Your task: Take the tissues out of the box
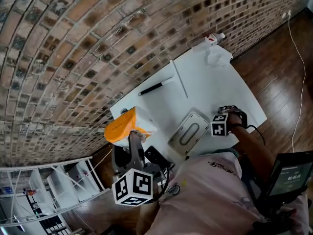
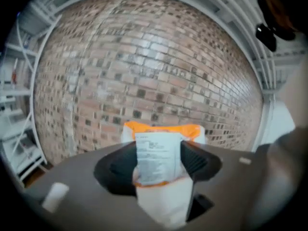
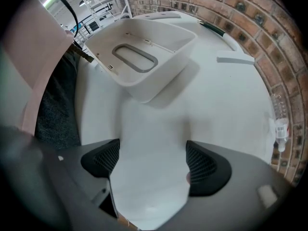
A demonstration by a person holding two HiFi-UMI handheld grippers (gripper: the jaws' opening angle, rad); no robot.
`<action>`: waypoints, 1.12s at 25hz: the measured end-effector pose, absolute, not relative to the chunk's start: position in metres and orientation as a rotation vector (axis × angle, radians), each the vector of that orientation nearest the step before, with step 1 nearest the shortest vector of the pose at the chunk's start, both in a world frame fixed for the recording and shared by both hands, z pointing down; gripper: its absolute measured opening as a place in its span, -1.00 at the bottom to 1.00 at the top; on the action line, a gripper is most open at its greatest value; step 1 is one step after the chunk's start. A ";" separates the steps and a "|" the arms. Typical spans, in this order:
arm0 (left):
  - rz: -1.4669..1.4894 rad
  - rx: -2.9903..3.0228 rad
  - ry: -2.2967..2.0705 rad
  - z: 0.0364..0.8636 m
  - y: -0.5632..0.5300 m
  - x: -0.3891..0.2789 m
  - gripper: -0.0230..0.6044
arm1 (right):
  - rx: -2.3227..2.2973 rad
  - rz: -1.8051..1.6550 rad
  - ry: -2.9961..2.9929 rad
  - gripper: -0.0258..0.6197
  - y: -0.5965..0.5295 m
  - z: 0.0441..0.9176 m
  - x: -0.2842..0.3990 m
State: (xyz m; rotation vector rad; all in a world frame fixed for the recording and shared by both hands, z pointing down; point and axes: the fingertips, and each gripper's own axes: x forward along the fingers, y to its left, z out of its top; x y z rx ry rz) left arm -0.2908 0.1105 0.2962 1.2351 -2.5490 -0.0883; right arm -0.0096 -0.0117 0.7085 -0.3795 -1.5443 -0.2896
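My left gripper [image 2: 159, 161] is shut on a tissue pack [image 2: 156, 155] wrapped in orange and white with a printed label. In the head view the tissue pack [image 1: 123, 126] hangs in the left gripper [image 1: 133, 138] by the table's left corner, in front of the brick wall. The white tissue box [image 1: 189, 132], with its oval slot facing up, lies on the white table [image 1: 215, 87] between the two grippers. Just right of it, my right gripper [image 1: 224, 121] points straight down. Its jaws [image 3: 151, 160] stand open over bare tabletop, and the box [image 3: 139, 57] lies ahead of them.
A black pen [image 1: 155, 87], a thin white strip [image 1: 179, 78], a crumpled tissue [image 1: 218, 58] and a small bottle [image 1: 213, 38] lie toward the table's far side by the brick wall. A white rack [image 1: 54, 190] stands at lower left. A screen [image 1: 291, 173] sits at lower right.
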 end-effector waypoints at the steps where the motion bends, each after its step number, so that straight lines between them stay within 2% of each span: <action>1: -0.116 1.284 -2.660 0.280 0.095 -0.304 0.08 | -0.381 -0.291 -1.543 0.43 -0.012 0.708 -0.009; 2: -0.181 1.353 -2.735 0.260 0.074 -0.318 0.78 | -0.380 -0.292 -1.544 0.43 -0.013 0.708 -0.010; 3: -0.257 1.427 -2.757 0.239 0.052 -0.328 0.96 | -0.377 -0.289 -1.548 0.43 -0.014 0.707 -0.010; 5: -0.361 1.549 -2.772 0.191 0.030 -0.333 0.96 | -0.375 -0.280 -1.558 0.43 -0.012 0.706 -0.011; 8: -0.309 1.639 -2.943 0.139 0.046 -0.322 0.96 | -0.378 -0.282 -1.562 0.43 -0.013 0.706 -0.010; 14: -0.206 1.578 -2.926 0.167 0.069 -0.324 0.95 | -0.379 -0.290 -1.545 0.43 -0.015 0.707 -0.010; 15: -0.147 1.635 -2.831 0.184 0.069 -0.318 0.83 | -0.378 -0.289 -1.547 0.43 -0.015 0.706 -0.010; 16: -0.062 1.764 -2.640 0.208 0.066 -0.302 -0.12 | -0.376 -0.288 -1.551 0.43 -0.016 0.706 -0.010; 17: 0.018 1.916 -2.367 0.239 0.063 -0.278 -0.92 | -0.375 -0.285 -1.555 0.43 -0.015 0.706 -0.010; 19: 0.080 2.056 -1.915 0.297 0.075 -0.231 -0.92 | -0.373 -0.280 -1.563 0.43 -0.013 0.707 -0.011; 20: 0.087 2.044 -1.830 0.319 0.088 -0.219 -0.92 | -0.375 -0.280 -1.564 0.43 -0.013 0.707 -0.011; 24: 0.174 1.830 -1.824 0.381 0.129 -0.213 -0.92 | -0.381 -0.282 -1.560 0.43 -0.013 0.705 -0.010; 25: 0.275 1.788 -1.814 0.393 0.138 -0.213 -0.92 | -0.382 -0.284 -1.558 0.43 -0.014 0.705 -0.010; 26: 0.501 1.731 -1.775 0.411 0.155 -0.213 -0.92 | -0.381 -0.286 -1.555 0.43 -0.014 0.705 -0.010; 28: 1.182 1.517 -1.535 0.470 0.210 -0.216 -0.92 | -0.374 -0.289 -1.554 0.43 -0.016 0.704 -0.009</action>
